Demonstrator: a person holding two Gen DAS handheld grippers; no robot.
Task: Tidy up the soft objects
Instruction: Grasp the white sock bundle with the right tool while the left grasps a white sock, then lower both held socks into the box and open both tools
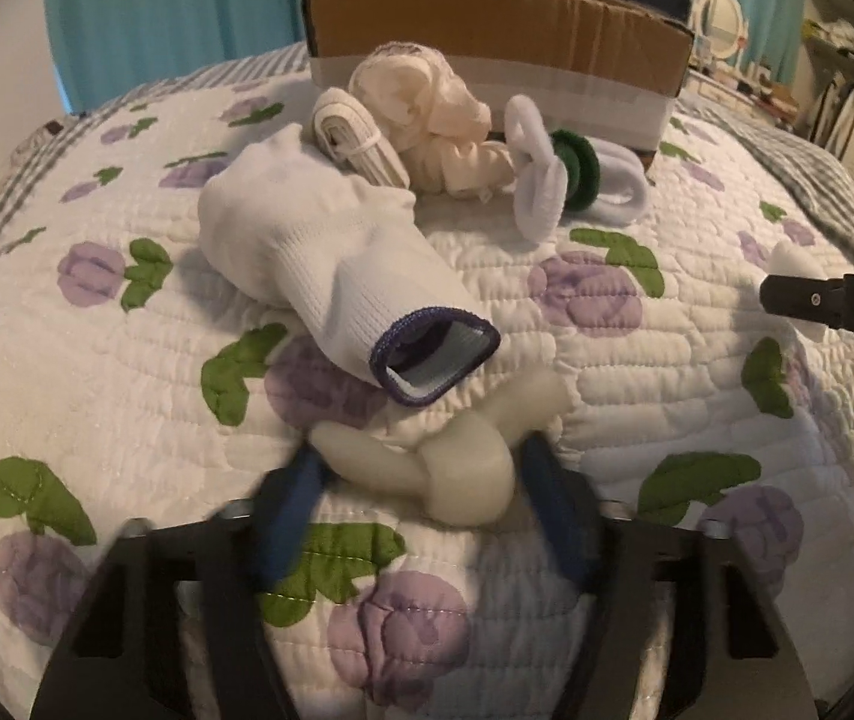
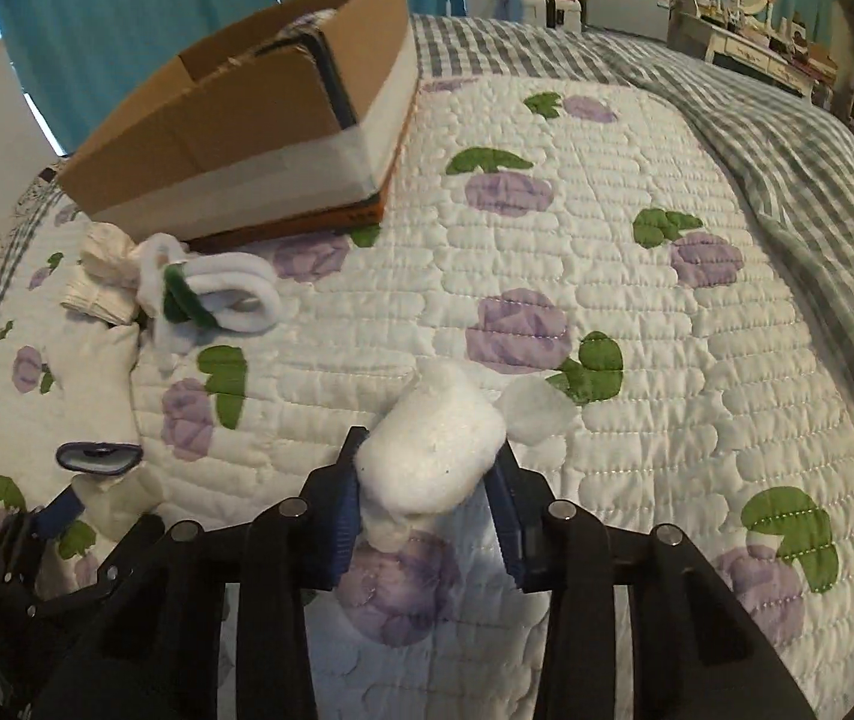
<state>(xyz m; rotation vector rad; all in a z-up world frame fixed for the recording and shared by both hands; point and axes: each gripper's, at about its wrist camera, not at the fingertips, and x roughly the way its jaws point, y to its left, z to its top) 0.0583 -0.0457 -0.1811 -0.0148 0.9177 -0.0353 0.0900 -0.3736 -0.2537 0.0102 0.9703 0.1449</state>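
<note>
My left gripper (image 1: 421, 462) is shut on a cream soft rubbery piece (image 1: 463, 468) just above the quilt. A white glove with a purple cuff (image 1: 331, 264) lies right in front of it. Behind lie a rolled white band (image 1: 355, 141), a cream bundle (image 1: 427, 108) and white loops with a green ring (image 1: 571, 171). My right gripper (image 2: 427, 480) is shut on a white fluffy sock-like piece (image 2: 433, 456), held over the quilt. The cardboard box (image 2: 235, 120) stands at the far left in the right wrist view, and at the back in the left wrist view (image 1: 487, 18).
The bed has a white quilt with purple flowers (image 2: 607, 276) and a grey checked blanket (image 2: 787, 138) on the right. Teal curtains (image 1: 157, 6) hang behind. A dresser with a mirror (image 2: 745, 6) stands at the far right. The right gripper's body (image 1: 835, 300) shows at the left view's right edge.
</note>
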